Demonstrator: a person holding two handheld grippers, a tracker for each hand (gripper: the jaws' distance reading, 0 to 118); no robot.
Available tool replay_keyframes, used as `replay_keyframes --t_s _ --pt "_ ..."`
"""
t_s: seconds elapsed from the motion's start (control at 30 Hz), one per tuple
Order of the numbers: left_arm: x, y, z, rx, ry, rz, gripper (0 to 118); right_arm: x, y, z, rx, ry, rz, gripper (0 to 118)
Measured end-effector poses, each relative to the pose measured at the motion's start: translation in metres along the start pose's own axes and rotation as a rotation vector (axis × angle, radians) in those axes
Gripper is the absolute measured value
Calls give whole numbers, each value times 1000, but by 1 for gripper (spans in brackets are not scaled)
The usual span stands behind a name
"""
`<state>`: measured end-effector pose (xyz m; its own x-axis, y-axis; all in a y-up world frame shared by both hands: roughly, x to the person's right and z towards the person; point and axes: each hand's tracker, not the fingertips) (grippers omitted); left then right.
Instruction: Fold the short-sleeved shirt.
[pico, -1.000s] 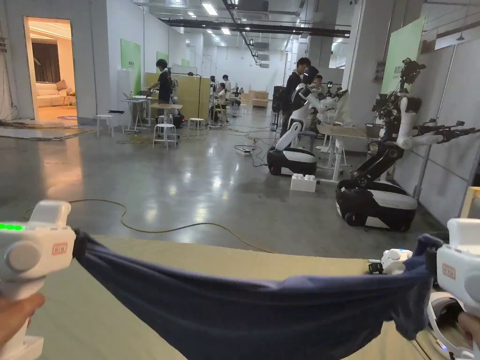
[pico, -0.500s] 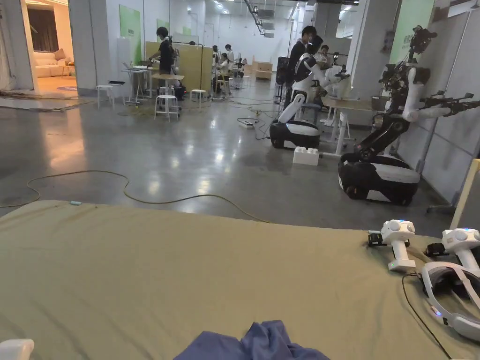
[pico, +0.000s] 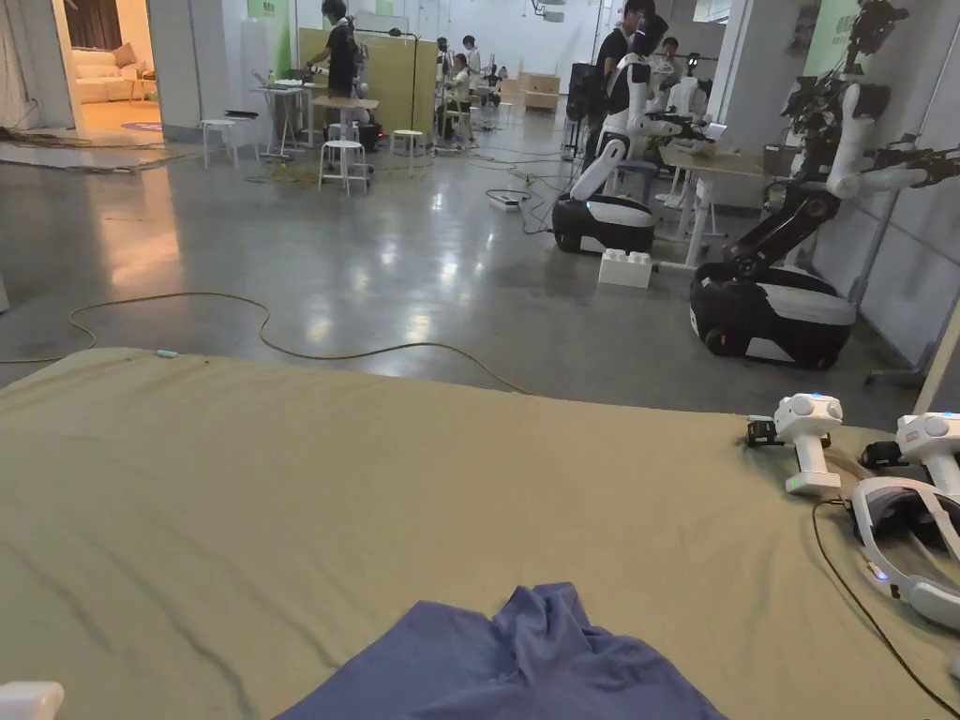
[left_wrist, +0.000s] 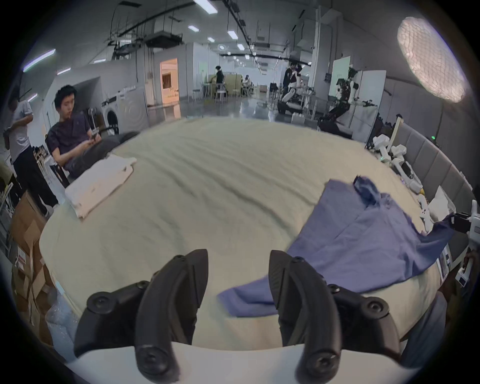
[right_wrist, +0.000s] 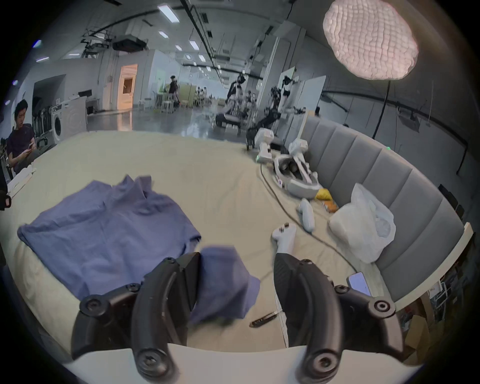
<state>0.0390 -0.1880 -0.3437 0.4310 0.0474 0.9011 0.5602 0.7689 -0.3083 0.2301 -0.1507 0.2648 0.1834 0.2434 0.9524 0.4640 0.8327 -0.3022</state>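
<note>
Blue cloth, the short-sleeved shirt, lies spread and rumpled on the olive-sheeted bed, at its near edge in the head view. From the left tool, jaws apart and holding nothing, one sleeve reaches toward its right jaw; this view also takes in a folded white garment well apart at the bed's far left, beside a seated person. From the right tool, jaws likewise apart, a sleeve lies between them without being pinched, and a white plastic bag, a phone and a padded grey headboard appear alongside.
</note>
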Motion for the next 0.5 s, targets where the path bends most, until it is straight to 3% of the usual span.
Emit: replay_keyframes --t_s 0.33,0.5 --pt "83 63 50 252 -127 -7 55 -59 80 48 335 78 -102 62" --pt "131 75 77 407 -125 -45 51 -89 100 72 458 91 -154 59"
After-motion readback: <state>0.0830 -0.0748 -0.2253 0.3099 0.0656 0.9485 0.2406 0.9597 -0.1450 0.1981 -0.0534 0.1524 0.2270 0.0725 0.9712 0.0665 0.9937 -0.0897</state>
